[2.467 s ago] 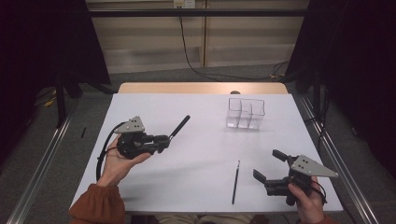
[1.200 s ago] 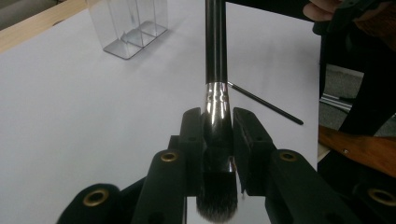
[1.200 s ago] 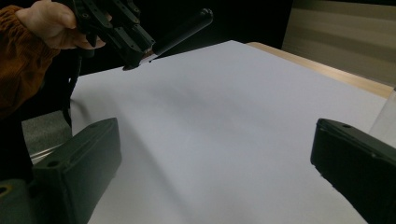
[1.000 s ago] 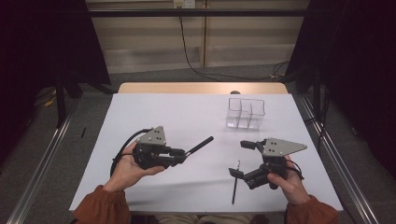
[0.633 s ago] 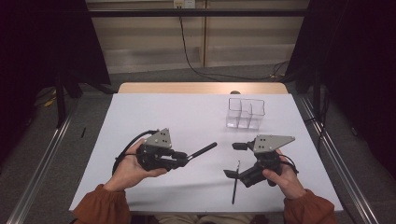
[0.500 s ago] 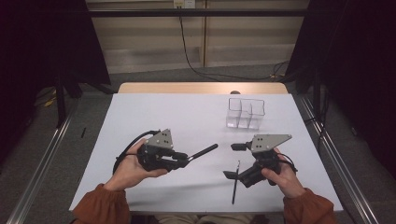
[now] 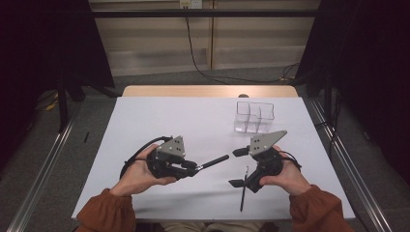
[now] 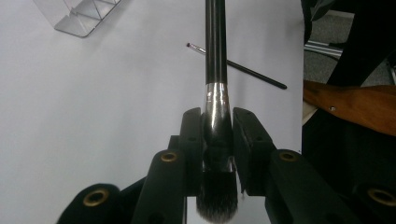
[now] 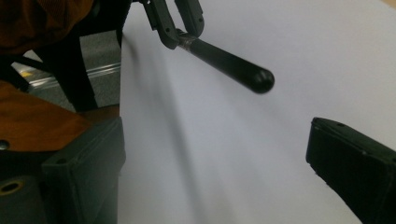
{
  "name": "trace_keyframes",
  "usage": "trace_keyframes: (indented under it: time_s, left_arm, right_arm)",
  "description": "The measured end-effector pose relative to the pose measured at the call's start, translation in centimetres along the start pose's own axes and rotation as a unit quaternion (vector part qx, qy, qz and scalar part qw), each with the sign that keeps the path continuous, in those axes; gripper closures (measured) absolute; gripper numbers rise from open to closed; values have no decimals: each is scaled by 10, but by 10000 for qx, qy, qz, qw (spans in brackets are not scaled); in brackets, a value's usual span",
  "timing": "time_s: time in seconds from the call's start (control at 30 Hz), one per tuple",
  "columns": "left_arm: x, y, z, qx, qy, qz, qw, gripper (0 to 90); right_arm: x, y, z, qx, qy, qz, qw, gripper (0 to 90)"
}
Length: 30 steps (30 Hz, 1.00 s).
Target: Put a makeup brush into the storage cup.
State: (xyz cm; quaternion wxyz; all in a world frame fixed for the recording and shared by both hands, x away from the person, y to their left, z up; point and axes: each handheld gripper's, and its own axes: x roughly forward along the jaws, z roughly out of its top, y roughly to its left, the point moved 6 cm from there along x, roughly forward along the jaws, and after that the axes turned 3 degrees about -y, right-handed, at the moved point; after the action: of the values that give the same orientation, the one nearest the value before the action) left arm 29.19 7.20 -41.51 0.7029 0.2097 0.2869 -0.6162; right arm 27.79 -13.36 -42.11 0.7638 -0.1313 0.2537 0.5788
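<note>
1. Lower centre of the high view: one thin brush [image 7: 243,192] lies flat on the table [image 7: 145,121], not yet picked up. The right gripper [image 7: 240,167] hangs over its upper end, jaws spread wide, holding nothing.
2. Centre left: the left gripper [image 7: 193,168] is clamped on one thick makeup brush [image 8: 215,93] at its metal ferrule, handle pointing right.
3. Upper right: one clear organizer [image 7: 254,116] stands empty.
4. Judgement: one of two brushes is in hand; none is stowed.
</note>
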Motion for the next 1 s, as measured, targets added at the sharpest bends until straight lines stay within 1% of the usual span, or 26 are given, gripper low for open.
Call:
trace_keyframes:
  time_s: [0.03, 0.1, 0.13, 0.17, 0.2, 0.23, 0.33, 0.4, 0.47, 0.5, 0.6, 0.63, 0.67, 0.7, 0.77, 0.8, 0.83, 0.9, 0.93, 0.97, 1.0]
  left_arm:
    - [0, 0, 0, 2, 12, -4, 10000, 748]
    - [1, 0, 0, 6, 30, -4, 10000, 748]
    - [1, 0, 0, 7, 28, -10, 10000, 748]
    - [1, 0, 0, 9, 40, -22, 10000, 748]
    - [1, 0, 0, 10, 45, -14, 10000, 748]
    - [1, 0, -1, 13, 53, -36, 10000, 748]
    - [3, 0, -1, 35, 111, -58, 9999, 748]
    - [4, -1, -1, 11, 99, -75, 9999, 748]
    - [5, -1, -1, 23, 134, -90, 9999, 748]
    - [6, -1, -1, 37, 142, -100, 9998, 748]
    - [8, -1, -2, 47, 181, -110, 9998, 748]
    - [8, -1, -2, 55, 192, -129, 9997, 748]
    - [9, -1, -2, 60, 209, -135, 9997, 748]
    - [9, -1, -2, 59, 219, -149, 9996, 748]
    - [10, -1, -2, 53, 232, -150, 9996, 748]
    - [11, -1, -3, 90, 269, -150, 9995, 748]
    - [11, -1, -2, 88, 259, -155, 9995, 748]
    - [12, -1, -2, 98, 289, -165, 9994, 748]
    - [12, -2, -2, 73, 278, -180, 9994, 748]
    - [13, -1, -2, 104, 299, -183, 9993, 748]
    - [14, -1, -2, 94, 315, -176, 9993, 748]
  right_arm:
    - [2, -1, 1, -46, 76, 0, 10000, 53]
    - [5, -2, 4, -57, 219, 50, 9997, 55]
    - [7, -3, 5, -104, 281, 63, 9995, 67]
    - [9, -5, 8, -179, 418, 98, 9989, 82]
    - [9, -5, 8, -179, 418, 98, 9989, 82]
    - [11, -6, 9, -194, 490, 117, 9985, 89]
    - [16, -9, 13, -246, 694, 206, 9971, 146]
    - [19, -11, 15, -291, 876, 292, 9953, 201]
    - [24, -12, 17, -374, 1056, 352, 9931, 230]
    - [25, -13, 19, -426, 1138, 349, 9920, 256]
    - [29, -14, 23, -549, 1300, 381, 9893, 297]
    - [31, -15, 24, -580, 1436, 386, 9872, 321]
    - [31, -15, 24, -580, 1436, 386, 9872, 321]
    - [31, -15, 24, -620, 1491, 399, 9861, 336]
    - [32, -15, 25, -639, 1542, 422, 9851, 358]
    - [33, -15, 26, -659, 1540, 420, 9850, 359]
    - [33, -15, 25, -664, 1574, 422, 9844, 370]
    - [34, -14, 24, -723, 1673, 443, 9823, 395]
    - [34, -14, 24, -723, 1673, 443, 9823, 395]
    - [34, -14, 24, -740, 1707, 456, 9815, 416]
    - [34, -14, 24, -757, 1726, 468, 9810, 432]
